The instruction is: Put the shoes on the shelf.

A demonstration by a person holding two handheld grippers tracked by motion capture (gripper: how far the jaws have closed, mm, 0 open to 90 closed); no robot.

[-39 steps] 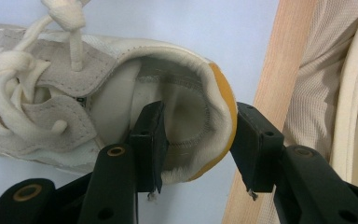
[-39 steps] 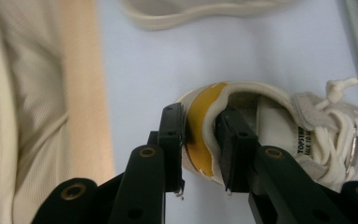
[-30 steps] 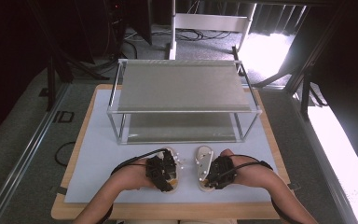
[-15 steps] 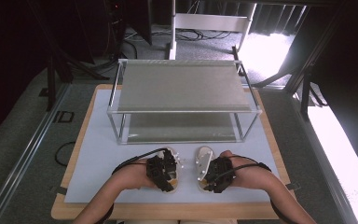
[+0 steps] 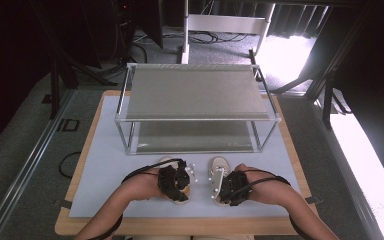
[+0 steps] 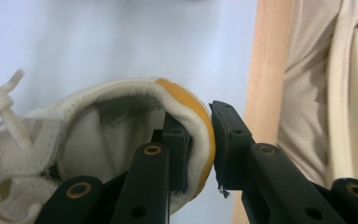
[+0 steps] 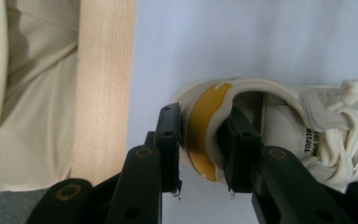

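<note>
Two white lace-up shoes with yellow heel tabs lie side by side on the pale mat (image 5: pixel 110 150), toes toward the rack. My left gripper (image 5: pixel 180 192) (image 6: pixel 199 116) straddles the heel of the left shoe (image 5: pixel 167 161) (image 6: pixel 121 88), one jaw inside the collar and one outside. Its jaws have just been closing and now press on the heel wall. My right gripper (image 5: pixel 221 196) (image 7: pixel 203 114) holds the right shoe (image 5: pixel 219 165) (image 7: pixel 307 121) the same way. Its jaws have also just been closing and pinch the yellow tab.
A two-level metal rack (image 5: pixel 195 92) with grey shelves stands on the far half of the mat. The wooden table edge (image 5: pixel 180 226) runs just behind the shoes' heels, with the person's torso close beyond it. A cable (image 5: pixel 67 165) loops off the left side.
</note>
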